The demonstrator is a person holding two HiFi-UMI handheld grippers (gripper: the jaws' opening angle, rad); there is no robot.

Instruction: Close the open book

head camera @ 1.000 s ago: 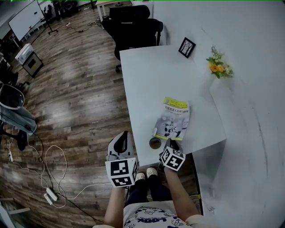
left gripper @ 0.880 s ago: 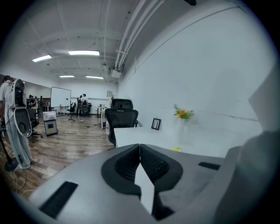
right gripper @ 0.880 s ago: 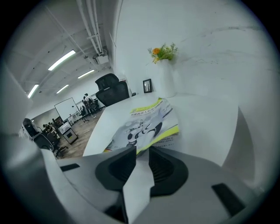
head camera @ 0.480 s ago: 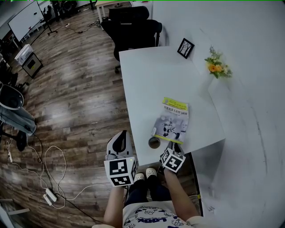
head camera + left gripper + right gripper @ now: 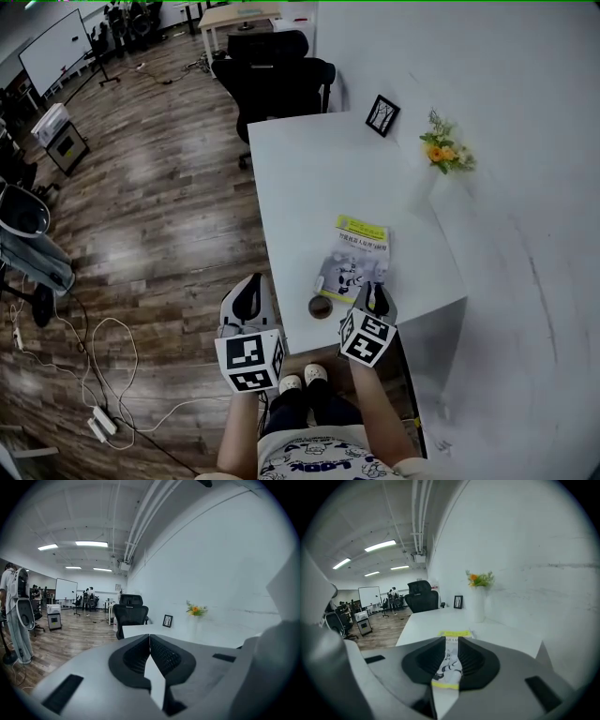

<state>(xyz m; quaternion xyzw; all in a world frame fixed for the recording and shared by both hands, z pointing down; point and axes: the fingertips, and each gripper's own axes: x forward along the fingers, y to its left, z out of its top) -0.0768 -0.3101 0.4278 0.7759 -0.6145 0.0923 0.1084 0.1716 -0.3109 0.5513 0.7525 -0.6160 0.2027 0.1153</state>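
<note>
Right gripper [image 5: 376, 293], jaws just opening slightly with nothing between them, is hovering at lower centre beside the closed book [image 5: 354, 258]; left gripper [image 5: 250, 291] is hanging closed.

floor [image 5: 159, 187]: wood planks | wall [image 5: 525, 112]: white | white table [image 5: 309, 169], black chair [image 5: 277, 80] | ceiling strip lights [image 5: 91, 543]

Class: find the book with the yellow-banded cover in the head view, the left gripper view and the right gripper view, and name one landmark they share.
Head view: the book lies centre, by the near edge of the table.
Left gripper view: not in it.
Right gripper view: low centre, its yellow band farthest away.
Shared landmark: the orange flowers by the wall, at upper right in the head view.
</note>
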